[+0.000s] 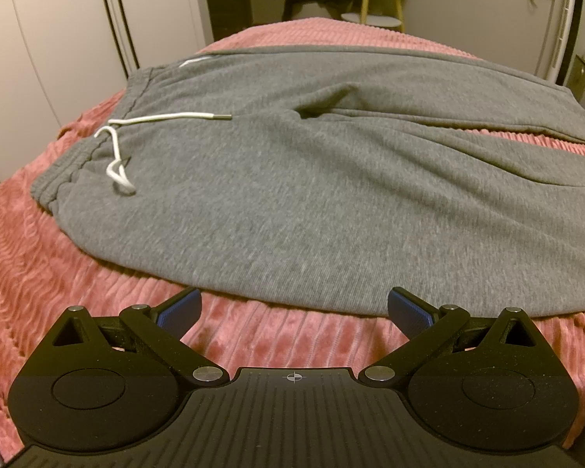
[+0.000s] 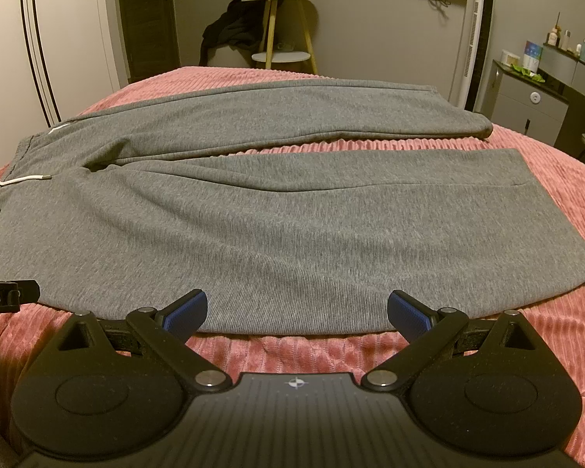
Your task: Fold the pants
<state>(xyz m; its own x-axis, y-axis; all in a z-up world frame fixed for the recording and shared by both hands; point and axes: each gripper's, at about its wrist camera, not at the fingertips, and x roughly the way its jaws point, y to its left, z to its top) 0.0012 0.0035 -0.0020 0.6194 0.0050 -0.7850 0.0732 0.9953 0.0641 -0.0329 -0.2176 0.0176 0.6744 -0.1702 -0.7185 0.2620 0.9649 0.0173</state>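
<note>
Pants [image 2: 277, 210]: grey, spread flat on a bed under a pink ribbed blanket [image 2: 292, 351]; waistband to the left, both legs running off to the right, the near leg lying closest to both claws.
Legs: a strip of blanket shows between them toward the hems; they meet at a puckered crotch fold.
Drawstring [image 1: 117, 156]: white cord lying loose on the fabric by the waistband, one metal-tipped end stretched to the right.
Left claw [image 1: 294, 308]: wide apart and holding nothing, hovering over the blanket just short of the near edge, toward the waist end.
Right claw [image 2: 296, 308]: also spread wide and holding nothing, tips at the near edge of the near leg, further toward the hem.
Stage: judging by the flat layout, no fold is made yet.
Risk, thin pinch: a claw could catch only the top layer, so the leg would open instead of turning over whole.
Risk, blanket: a low grab could take the plush cover with the cloth.
Risk, cord: the loose drawstring could get trapped inside the fold.
Risk, uneven lift: two claws rising unevenly would skew the fold.
Hidden: the left view cuts off both hems; the right view crops the waistband's near corner.
Unclear: whether the tips touch the cloth.
</note>
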